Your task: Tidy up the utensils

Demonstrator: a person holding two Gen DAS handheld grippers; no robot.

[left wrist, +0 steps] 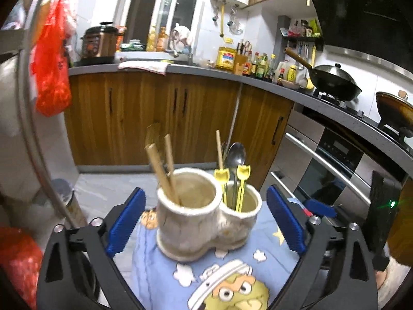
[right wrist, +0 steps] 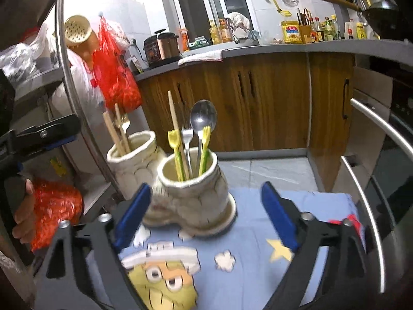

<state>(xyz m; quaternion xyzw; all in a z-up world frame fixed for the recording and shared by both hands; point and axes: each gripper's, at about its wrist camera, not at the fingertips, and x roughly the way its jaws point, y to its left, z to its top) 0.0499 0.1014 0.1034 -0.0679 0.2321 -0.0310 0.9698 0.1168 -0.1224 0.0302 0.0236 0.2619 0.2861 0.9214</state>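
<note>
A cream ceramic double-cup holder [left wrist: 204, 214] stands on a blue cartoon cloth [left wrist: 232, 271]. Its larger cup holds wooden chopsticks [left wrist: 161, 168]. Its smaller cup holds a metal spoon [left wrist: 235, 155], yellow plastic forks [left wrist: 242, 178] and one chopstick. My left gripper [left wrist: 205, 219] is open and empty, its blue pads on either side of the holder, apart from it. In the right wrist view the holder [right wrist: 191, 193] shows the spoon [right wrist: 203, 118], a metal fork [right wrist: 187, 137], yellow forks [right wrist: 173, 142] and chopsticks [right wrist: 116, 129]. My right gripper [right wrist: 206, 211] is open and empty, just in front of the holder.
A steel shelf rack [right wrist: 67, 59] with red bags [right wrist: 116, 77] stands to the left. Wooden kitchen cabinets [left wrist: 155, 113] and an oven [left wrist: 330, 170] lie behind. The other gripper [right wrist: 38, 134] shows at the left edge of the right wrist view.
</note>
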